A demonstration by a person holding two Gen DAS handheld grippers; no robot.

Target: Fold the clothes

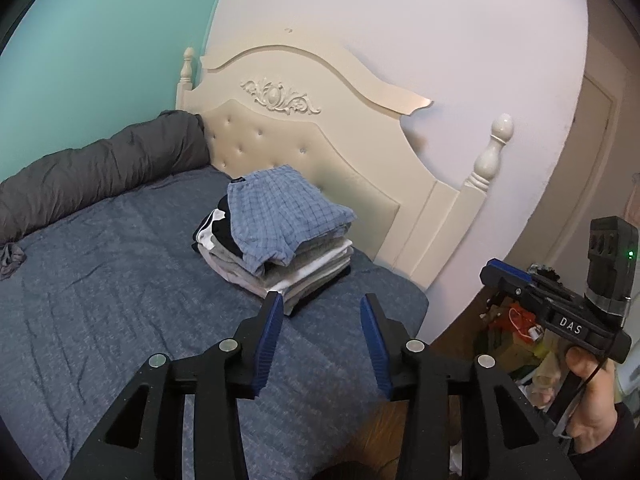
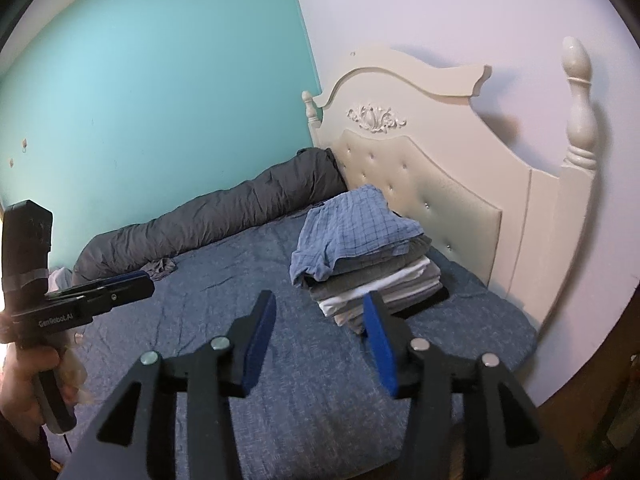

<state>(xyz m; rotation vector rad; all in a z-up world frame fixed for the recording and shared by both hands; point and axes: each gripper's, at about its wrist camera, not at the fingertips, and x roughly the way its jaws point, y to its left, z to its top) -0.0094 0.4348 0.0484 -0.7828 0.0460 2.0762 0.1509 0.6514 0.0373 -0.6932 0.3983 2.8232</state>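
Note:
A stack of folded clothes (image 1: 304, 264) (image 2: 384, 284) rests on the blue bed sheet (image 1: 100, 300) (image 2: 200, 320) close to the headboard. Blue checked shorts (image 1: 280, 208) (image 2: 352, 228) lie on top of it, slightly rumpled. My left gripper (image 1: 322, 298) hovers just short of the stack's near edge, open, with nothing between its blue pads. My right gripper (image 2: 320, 298) is likewise open and empty, its right fingertip overlapping the stack's lower corner in the right wrist view. Each gripper shows at the edge of the other's view, held by a hand (image 1: 592, 400) (image 2: 24, 392).
A rolled dark grey duvet (image 1: 100, 168) (image 2: 220, 216) lies along the teal wall. A small crumpled grey garment (image 1: 12, 258) (image 2: 162, 266) sits beside it. The cream headboard (image 1: 320, 120) (image 2: 440, 168) stands behind the stack. Clutter (image 1: 516, 332) lies on the floor beside the bed.

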